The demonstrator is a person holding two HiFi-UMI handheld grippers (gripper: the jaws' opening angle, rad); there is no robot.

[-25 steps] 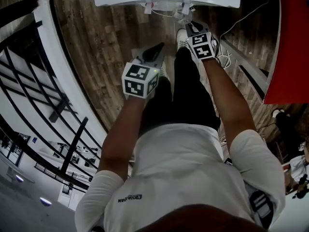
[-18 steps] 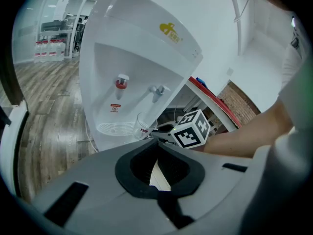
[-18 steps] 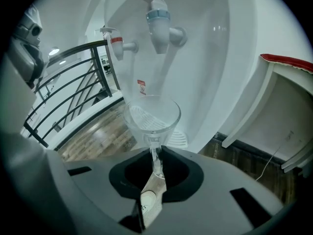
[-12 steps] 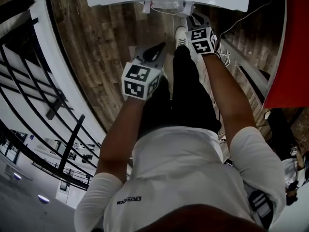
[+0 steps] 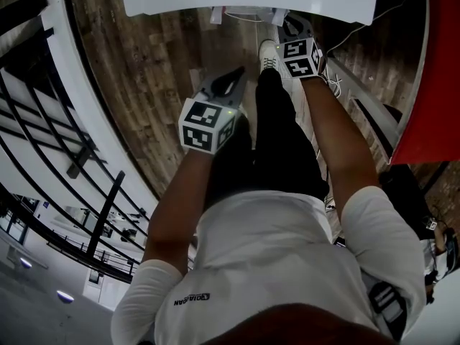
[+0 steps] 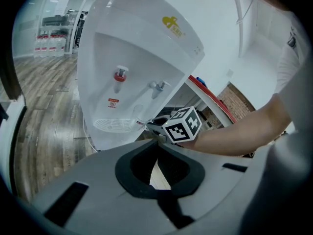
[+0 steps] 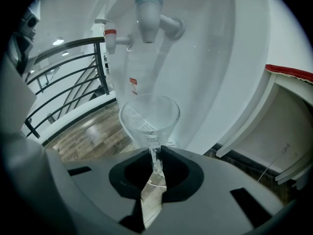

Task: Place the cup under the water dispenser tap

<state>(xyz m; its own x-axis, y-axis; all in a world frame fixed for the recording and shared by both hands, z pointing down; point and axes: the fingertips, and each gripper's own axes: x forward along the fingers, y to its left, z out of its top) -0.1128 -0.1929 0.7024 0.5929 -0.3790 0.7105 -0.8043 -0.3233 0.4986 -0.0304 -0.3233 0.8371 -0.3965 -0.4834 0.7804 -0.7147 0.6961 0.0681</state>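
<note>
While we pinch the cup in our right gripper below the tap, our left gripper sits pressed together, empty.

wooden floor, black railing, red panel

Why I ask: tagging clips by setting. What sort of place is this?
Likely an indoor office or lobby mezzanine: a water dispenser, wood-plank floor, and black railing overlooking a lower level.
</note>
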